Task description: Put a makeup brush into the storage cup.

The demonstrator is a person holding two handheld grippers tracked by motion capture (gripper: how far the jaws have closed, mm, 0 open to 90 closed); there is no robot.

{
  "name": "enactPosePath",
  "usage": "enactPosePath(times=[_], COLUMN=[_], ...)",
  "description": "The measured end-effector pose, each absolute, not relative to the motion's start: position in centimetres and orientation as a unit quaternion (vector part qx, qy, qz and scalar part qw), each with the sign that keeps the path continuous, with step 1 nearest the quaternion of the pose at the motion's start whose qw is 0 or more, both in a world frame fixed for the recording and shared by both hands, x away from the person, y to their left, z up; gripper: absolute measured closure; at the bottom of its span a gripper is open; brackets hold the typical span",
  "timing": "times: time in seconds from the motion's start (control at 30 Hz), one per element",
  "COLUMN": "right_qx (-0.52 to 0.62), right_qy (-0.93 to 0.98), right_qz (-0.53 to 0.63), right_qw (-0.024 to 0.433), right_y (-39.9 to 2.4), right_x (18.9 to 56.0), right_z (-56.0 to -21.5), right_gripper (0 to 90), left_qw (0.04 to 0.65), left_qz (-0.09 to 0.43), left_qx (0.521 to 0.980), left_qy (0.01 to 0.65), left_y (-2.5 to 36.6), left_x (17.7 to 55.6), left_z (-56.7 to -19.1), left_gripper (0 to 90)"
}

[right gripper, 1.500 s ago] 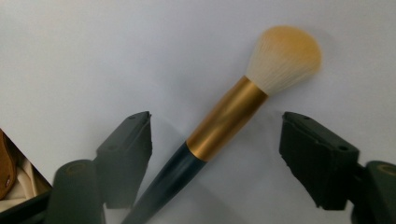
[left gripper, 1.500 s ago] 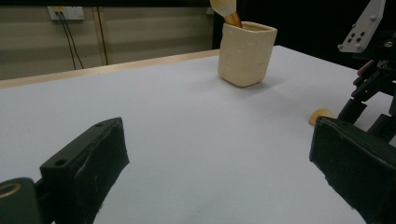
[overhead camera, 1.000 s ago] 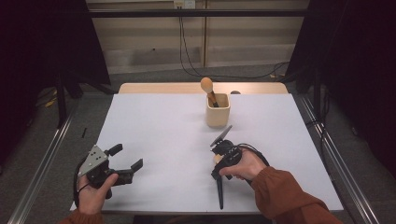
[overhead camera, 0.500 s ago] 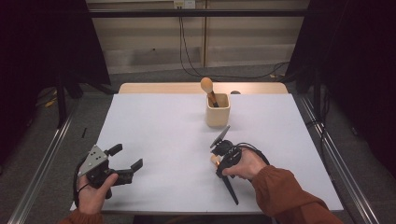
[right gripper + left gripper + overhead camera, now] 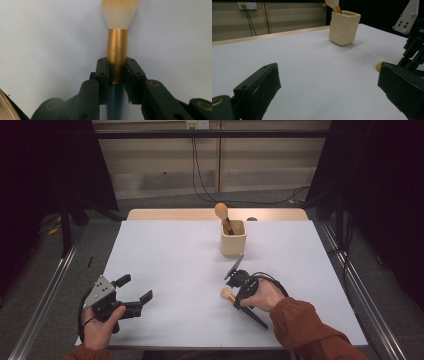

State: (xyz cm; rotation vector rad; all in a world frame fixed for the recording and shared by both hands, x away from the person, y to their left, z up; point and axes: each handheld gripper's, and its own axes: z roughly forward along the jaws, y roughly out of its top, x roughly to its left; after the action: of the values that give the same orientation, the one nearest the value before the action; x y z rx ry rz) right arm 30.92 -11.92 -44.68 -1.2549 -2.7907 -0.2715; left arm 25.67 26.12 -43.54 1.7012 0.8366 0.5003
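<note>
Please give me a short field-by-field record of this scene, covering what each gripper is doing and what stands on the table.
surface: white table
right gripper: jaws have just closed on the makeup brush, clamped at the gold ferrule's lower end
makeup brush: bristles point away from the right gripper; dark handle runs back between the jaws
left gripper: open, nothing between the jaws, at the table's near left
cup: cream, upright, at the far middle of the table
second brush: stands in the cup, bristle head up

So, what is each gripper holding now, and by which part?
The right gripper is shut on the black-handled makeup brush, at its gold metal collar. The left gripper stands open, holding nothing.
</note>
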Motion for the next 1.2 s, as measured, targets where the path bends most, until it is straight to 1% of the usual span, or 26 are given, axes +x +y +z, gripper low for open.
enactPosePath(times=[0.23,0.47,0.63,0.9,1.2], right_qx=[-0.414,-0.438,-0.419,-0.417,-0.420], right_qy=[-0.901,-0.884,-0.885,-0.872,-0.848], right_qz=[-0.122,-0.160,-0.198,-0.256,-0.324], right_qw=[0.042,0.032,0.030,0.018,-0.015], right_y=[-12.9,-13.9,-14.3,-15.3,-16.2], right_x=[30.9,31.0,30.7,30.5,30.3], right_z=[-44.8,-43.8,-42.9,-41.8,-41.1], right_gripper=[75.0,75.0,75.0,75.0,74.9], left_qw=[0.557,0.555,0.556,0.554,0.555], left_qz=[0.210,0.209,0.210,0.211,0.211], left_qx=[0.721,0.722,0.722,0.723,0.721], left_qy=[0.354,0.356,0.355,0.355,0.356], left_y=[26.1,26.2,26.1,26.2,26.2], left_x=[25.7,25.7,25.7,25.8,25.7], left_z=[-43.6,-43.6,-43.6,-43.6,-43.6], left_gripper=[3.9,3.8,3.8,3.9,3.9])
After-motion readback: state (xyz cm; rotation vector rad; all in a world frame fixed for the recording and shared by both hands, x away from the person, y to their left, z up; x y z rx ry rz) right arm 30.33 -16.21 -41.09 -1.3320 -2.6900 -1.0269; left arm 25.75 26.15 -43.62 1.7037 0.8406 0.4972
